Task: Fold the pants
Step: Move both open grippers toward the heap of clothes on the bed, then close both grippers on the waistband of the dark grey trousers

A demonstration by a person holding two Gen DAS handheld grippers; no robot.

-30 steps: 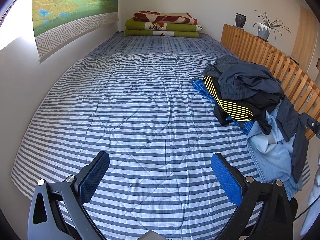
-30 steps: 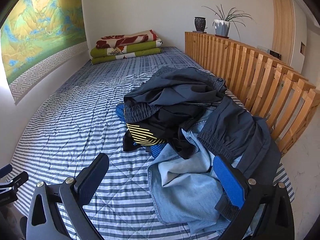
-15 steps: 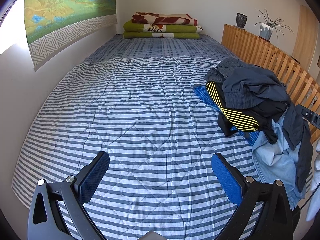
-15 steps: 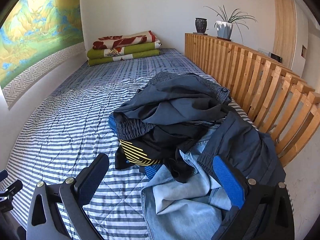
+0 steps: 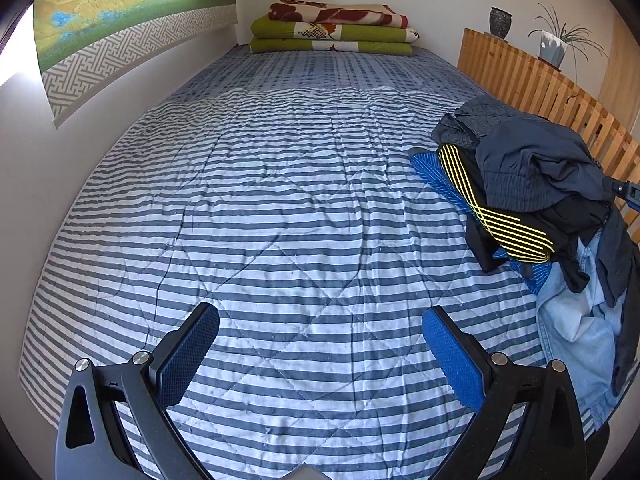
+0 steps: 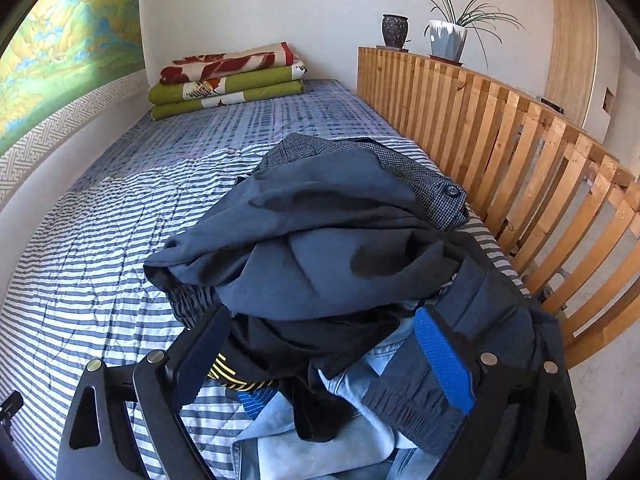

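1. Striped bedding (image 5: 280, 208) covers a bed bounded by a wall on one side and a wooden slat rail (image 6: 520, 152) on the other; folded blankets (image 5: 332, 28) sit at the far end, well apart from the work.
2. Your pants are in a tangled clothes pile (image 6: 320, 240) against the rail side: navy trousers on top, a black garment with yellow stripes (image 5: 504, 220) beneath, pale denim (image 6: 312, 440) at the near edge.
3. Your left gripper (image 5: 320, 352) is released, nothing between its pads, over bare bedding.
4. Your right gripper (image 6: 320, 360) has just been narrowing slightly, yet remains spread wide; cloth lies between the fingers, but no pinch is evident.
5. Judgement: the step is picking one pair.
6. Recommendation: take the topmost navy pair only, grip at its elastic waistband (image 6: 192, 300), and lift clear before carrying it to the bare bedding.
7. Risk: a deep bite may drag the layers underneath.
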